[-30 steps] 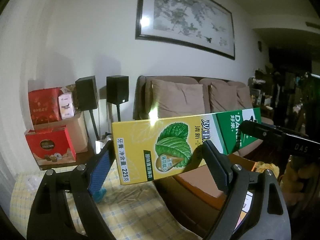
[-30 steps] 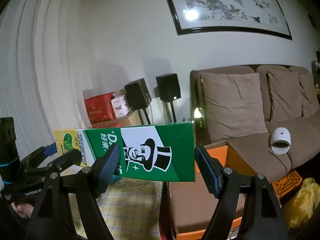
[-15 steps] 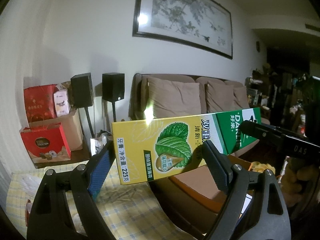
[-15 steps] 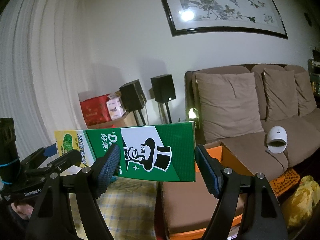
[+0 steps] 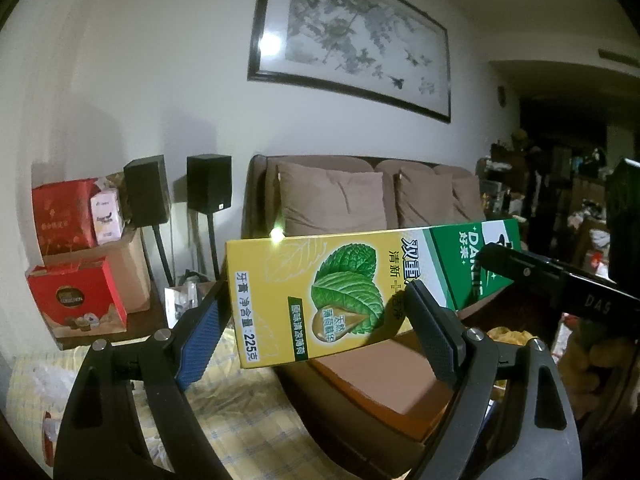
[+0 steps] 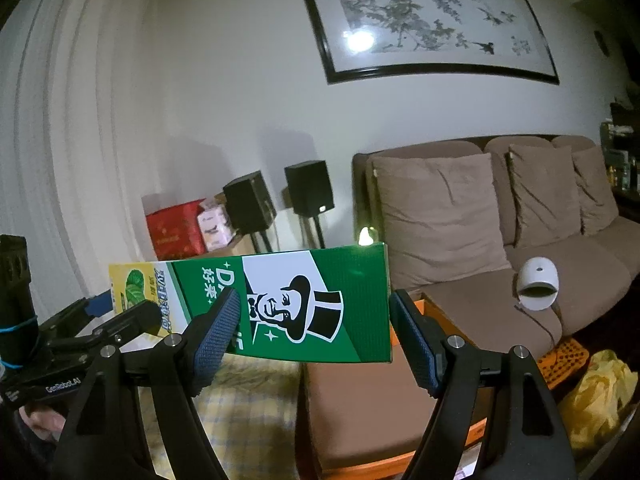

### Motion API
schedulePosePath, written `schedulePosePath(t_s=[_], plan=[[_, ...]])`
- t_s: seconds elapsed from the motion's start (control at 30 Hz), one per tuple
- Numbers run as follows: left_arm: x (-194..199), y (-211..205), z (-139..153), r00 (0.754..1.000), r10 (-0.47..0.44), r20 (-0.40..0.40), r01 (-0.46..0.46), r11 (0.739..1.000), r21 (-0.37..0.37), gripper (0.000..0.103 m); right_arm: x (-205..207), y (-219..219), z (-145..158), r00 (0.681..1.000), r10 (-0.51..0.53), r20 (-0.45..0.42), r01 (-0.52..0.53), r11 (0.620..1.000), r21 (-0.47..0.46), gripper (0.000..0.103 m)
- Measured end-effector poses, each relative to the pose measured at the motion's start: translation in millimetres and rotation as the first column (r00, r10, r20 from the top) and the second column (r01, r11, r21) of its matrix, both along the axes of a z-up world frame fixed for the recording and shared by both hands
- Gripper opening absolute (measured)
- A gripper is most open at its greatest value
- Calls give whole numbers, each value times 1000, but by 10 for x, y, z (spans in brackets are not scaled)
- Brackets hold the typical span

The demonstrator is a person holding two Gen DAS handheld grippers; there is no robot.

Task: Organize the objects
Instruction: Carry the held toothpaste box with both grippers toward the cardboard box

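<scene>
A long toothpaste box, yellow at one end and green at the other, hangs level in the air across both grippers. My left gripper stands wide. Its left blue pad sits against the yellow end, and its right finger crosses in front of the box face. My right gripper is wide too. The green end lies just inside its right pad, and its left finger overlaps the face. Neither pair of pads clamps the box. The left gripper shows at the yellow end.
Below the box stands an open carton with an orange rim and a yellow checked cloth. Behind are a brown sofa with a white device, two black speakers and red boxes.
The box keeps its place between the fingers. In both views the room behind has slid a little to the left, so both grippers have swung slightly right together.
</scene>
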State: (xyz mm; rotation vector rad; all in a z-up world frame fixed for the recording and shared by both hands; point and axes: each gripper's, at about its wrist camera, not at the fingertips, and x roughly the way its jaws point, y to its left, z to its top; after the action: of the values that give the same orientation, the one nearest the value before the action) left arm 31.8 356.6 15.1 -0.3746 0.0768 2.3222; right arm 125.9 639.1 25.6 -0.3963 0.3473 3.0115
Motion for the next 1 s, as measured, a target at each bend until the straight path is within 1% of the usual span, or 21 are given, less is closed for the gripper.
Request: schedulePosePath(t_s=[0.17, 0.3, 0.4, 0.5, 0.6, 0.73, 0.87, 1.0], plan=[[-16, 27, -47, 999, -12, 32, 12, 1000, 8, 82, 29, 120, -19, 1000, -6, 0, 6, 1000, -26, 78], [-28, 56, -44, 999, -12, 33, 12, 1000, 8, 82, 16, 121, -16, 1000, -14, 8, 14, 1000, -20, 78], [-40, 66, -45, 999, -9, 36, 8, 1000, 13, 80, 11, 159, -37, 1000, -8, 5, 9, 999, -36, 78], [-76, 91, -74, 998, -13, 62, 12, 1000, 20, 80, 13, 206, -65, 1000, -4, 6, 4, 999, -54, 78], [-97, 133, -121, 996, -21, 83, 20, 1000, 17, 80, 15, 218, -61, 1000, -16, 10, 16, 999, -49, 78], [-85, 209, -147, 996, -24, 89, 23, 1000, 9, 80, 22, 255, -75, 1000, -27, 15, 28, 998, -50, 78], [-79, 252, -174, 994, -22, 108, 21, 1000, 8, 78, 24, 357, -123, 1000, -26, 11, 27, 996, -83, 78], [-92, 317, -193, 992, -19, 123, 20, 1000, -2, 78, 26, 410, -159, 999, -32, 20, 34, 995, -93, 78]])
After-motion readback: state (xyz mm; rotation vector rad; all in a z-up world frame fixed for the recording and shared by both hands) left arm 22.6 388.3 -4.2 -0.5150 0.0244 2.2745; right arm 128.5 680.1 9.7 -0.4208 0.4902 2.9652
